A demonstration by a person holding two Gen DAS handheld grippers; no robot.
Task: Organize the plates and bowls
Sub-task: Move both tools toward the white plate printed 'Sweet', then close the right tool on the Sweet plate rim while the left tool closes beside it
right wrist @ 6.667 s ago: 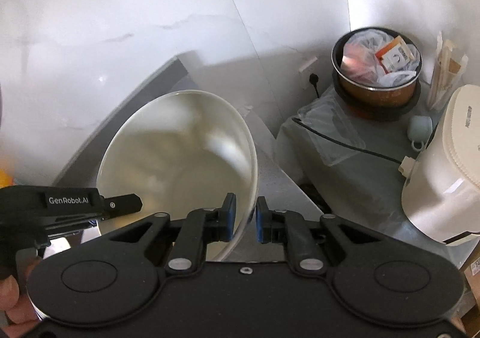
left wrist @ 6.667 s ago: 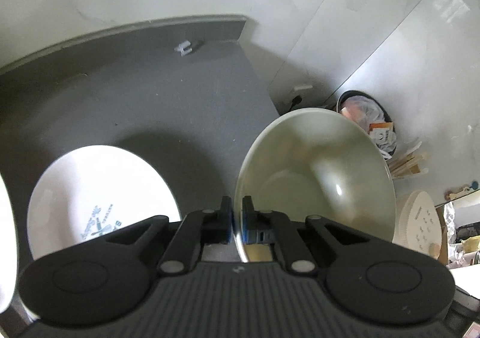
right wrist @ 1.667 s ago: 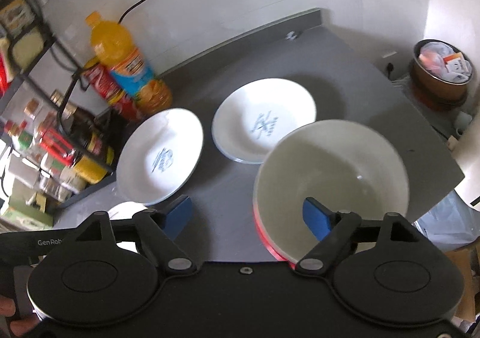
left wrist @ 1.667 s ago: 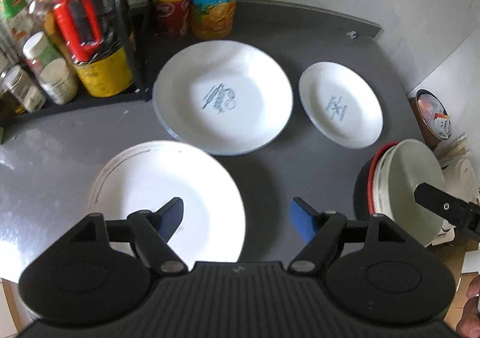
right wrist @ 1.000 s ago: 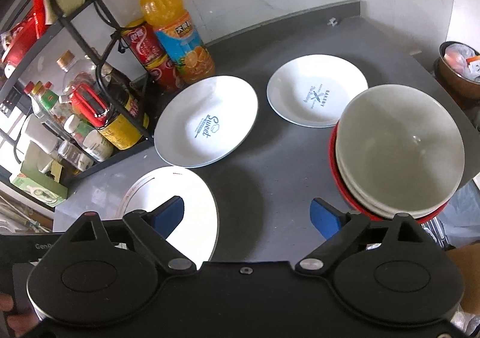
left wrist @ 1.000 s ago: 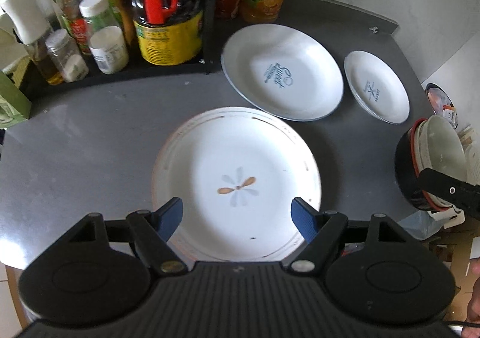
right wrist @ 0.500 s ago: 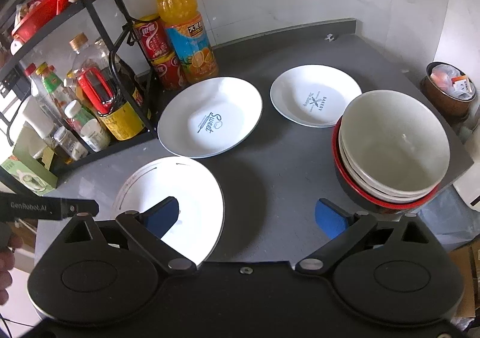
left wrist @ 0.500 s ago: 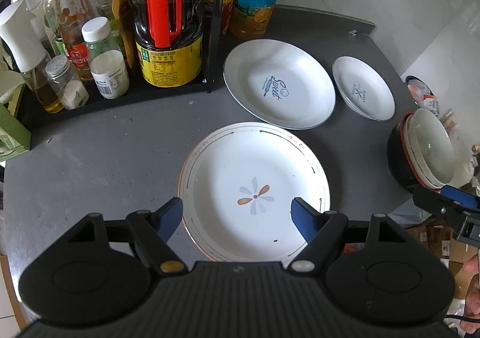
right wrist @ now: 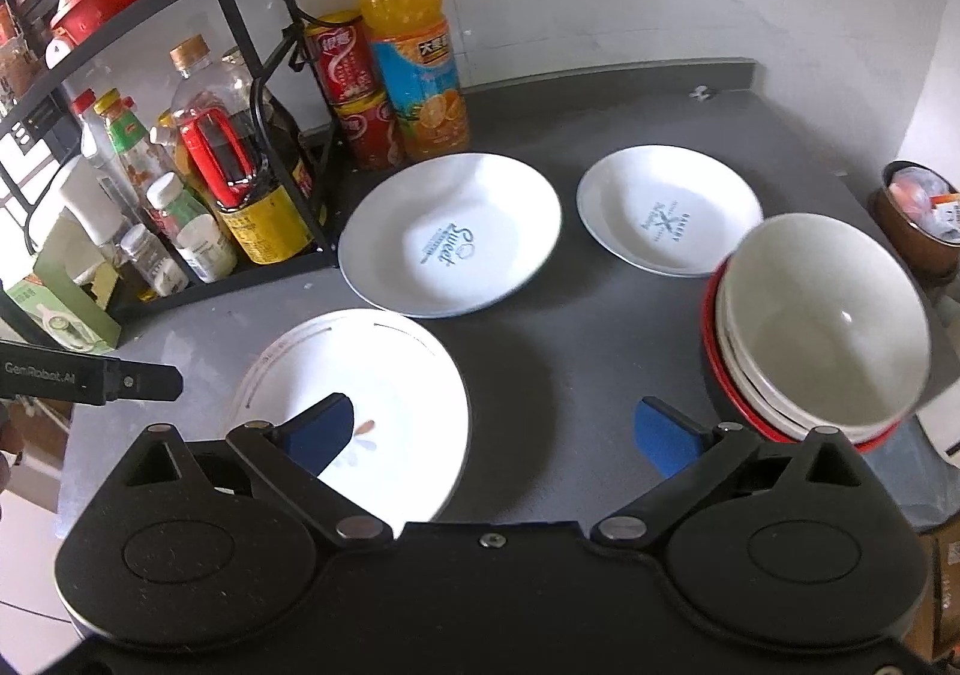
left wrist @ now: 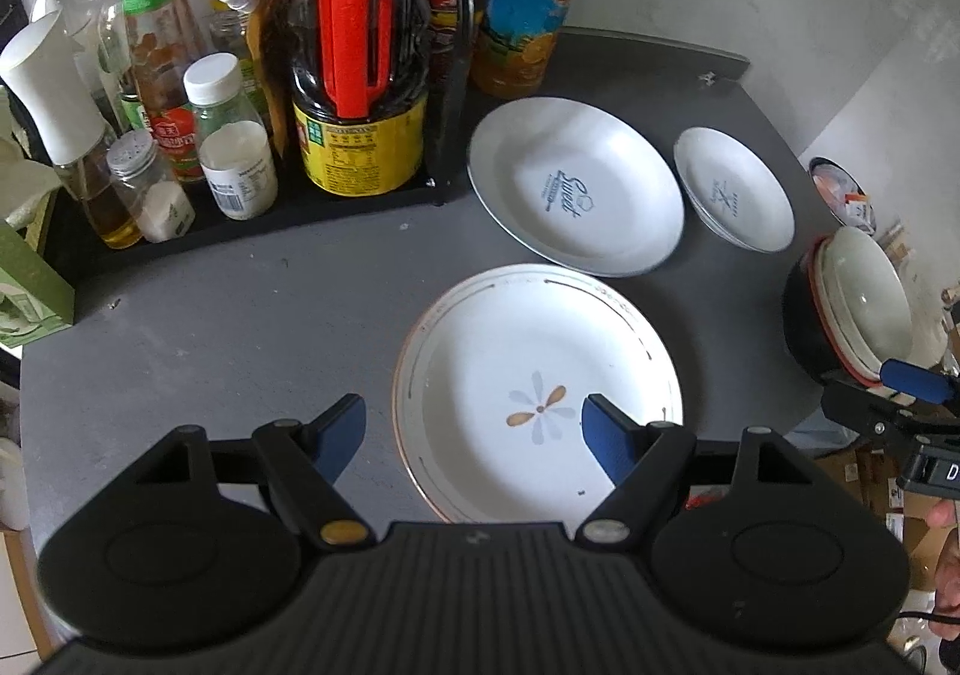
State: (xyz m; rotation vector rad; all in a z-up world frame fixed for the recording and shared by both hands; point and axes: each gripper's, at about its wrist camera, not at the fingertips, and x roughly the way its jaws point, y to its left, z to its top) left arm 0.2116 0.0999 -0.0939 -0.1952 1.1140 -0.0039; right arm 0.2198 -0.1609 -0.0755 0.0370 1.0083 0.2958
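While both claws, left gripper [left wrist: 474, 429] and right gripper [right wrist: 492, 435], hang wide open and empty, the bowl stack [right wrist: 822, 321] sits at the counter's [right wrist: 588, 339] right edge, three plates beside it, flower plate [left wrist: 540, 387] nearest; bowl count's hard to tell.

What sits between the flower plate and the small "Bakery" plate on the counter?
Mostly bare grey counter; the near right rim of the "Sweet" plate edges into the stretch between the flower plate and the small plate, clearest in the right wrist view.
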